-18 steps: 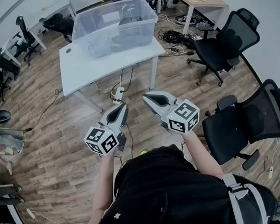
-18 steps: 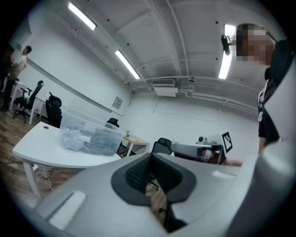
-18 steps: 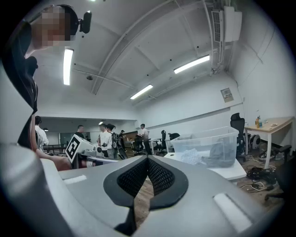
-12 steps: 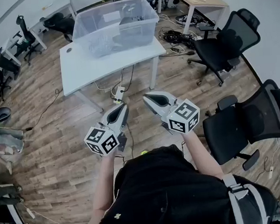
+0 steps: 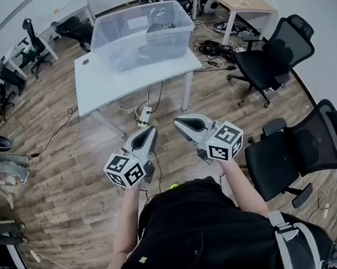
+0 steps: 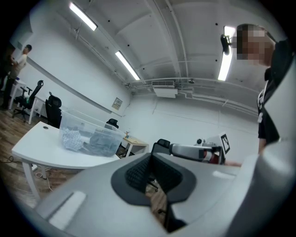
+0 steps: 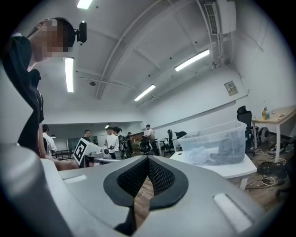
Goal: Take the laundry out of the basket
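Right gripper view: the jaws of the right gripper [image 7: 148, 159] are closed tip to tip, with nothing between them. In the left gripper view the jaws of the left gripper [image 6: 151, 155] are likewise closed and empty.

In the head view both grippers are held level in front of the torso, side by side and a little apart. The left gripper [image 5: 150, 129] and the right gripper [image 5: 179, 121] point towards the white surface [image 5: 109, 86]. The forearms are bent at the elbows, and the marker cubes sit at the hand end.

The basket [image 5: 176, 43], a clear plastic tub, stands on the far half of the surface, set back from its near edge. The laundry [image 5: 128, 54] lies inside it, a pale patterned piece to the left and a dark piece [image 5: 159, 28] to the right. The basket is well apart from both grippers.

Open wooden floor [image 5: 72, 162] lies between the grippers and the near edge of the surface. A power strip [image 5: 144, 113] with cables lies on the floor under that edge. To the right stand two black office chairs, one just beside the right forearm [image 5: 295, 153] and one further off [image 5: 269, 50]. The left side is open floor.
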